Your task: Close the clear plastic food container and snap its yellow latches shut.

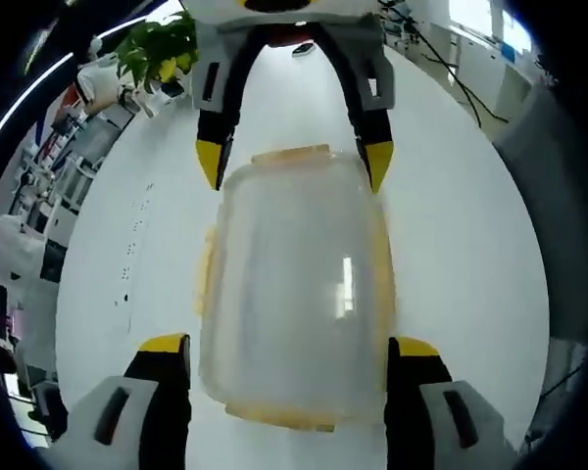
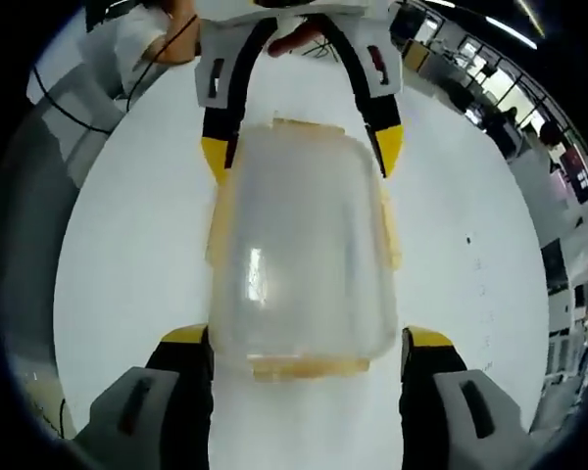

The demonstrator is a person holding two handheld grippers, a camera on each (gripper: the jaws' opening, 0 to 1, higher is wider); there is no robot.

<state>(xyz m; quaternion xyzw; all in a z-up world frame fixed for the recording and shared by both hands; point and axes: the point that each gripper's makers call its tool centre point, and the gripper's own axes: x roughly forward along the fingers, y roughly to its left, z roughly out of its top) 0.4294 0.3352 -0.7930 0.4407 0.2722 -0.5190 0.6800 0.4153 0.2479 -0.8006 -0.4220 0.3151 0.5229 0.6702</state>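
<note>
we see the clear plastic food container (image 1: 296, 294) lying on the white table (image 1: 470, 245) between both grippers. our left gripper (image 1: 289, 354) straddles its near end, jaws apart; the right gripper (image 1: 294, 162) at 12 o'clock does likewise. yellow latches (image 2: 309, 367) rim its edges.
</note>
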